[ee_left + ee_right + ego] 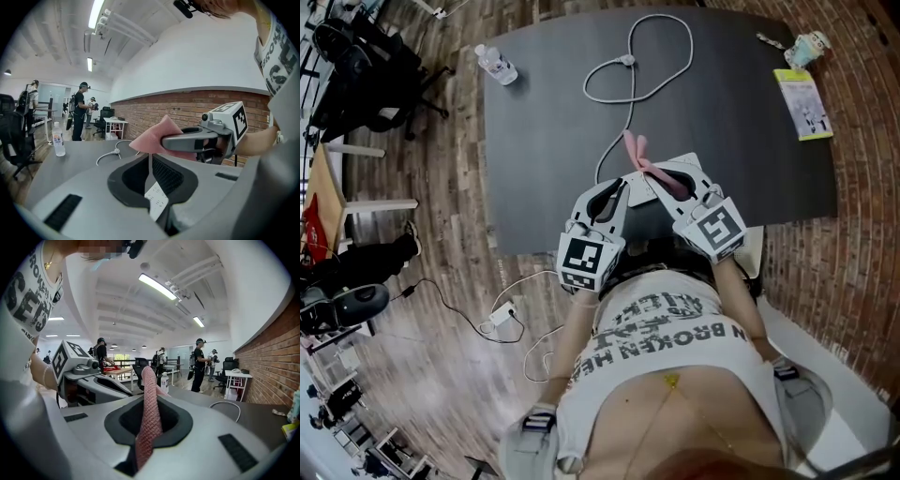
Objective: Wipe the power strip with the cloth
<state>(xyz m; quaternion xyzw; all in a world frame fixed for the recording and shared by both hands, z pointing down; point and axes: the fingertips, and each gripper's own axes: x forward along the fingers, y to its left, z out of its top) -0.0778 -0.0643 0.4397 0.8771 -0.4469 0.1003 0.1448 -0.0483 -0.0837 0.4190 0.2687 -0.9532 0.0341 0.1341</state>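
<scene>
Water bottle [497, 64] stands at the far left corner of the dark table [544, 141]. Nearer, the left gripper [616, 190] hangs over the table's near edge with its jaws pressed together. A thin white printed slip [157, 201] shows in the seam between them, and I cannot tell what it is. A white cable [633, 66] loops down the tabletop and runs in behind this gripper. Just to its right, a white patch between the two grippers looks to be the power strip [640, 187], mostly covered by them. The right gripper [661, 175] is clamped on the pink cloth [639, 155], whose free end sticks out past the jaw tips over the table. A yellow booklet [803, 103] lies far right.
</scene>
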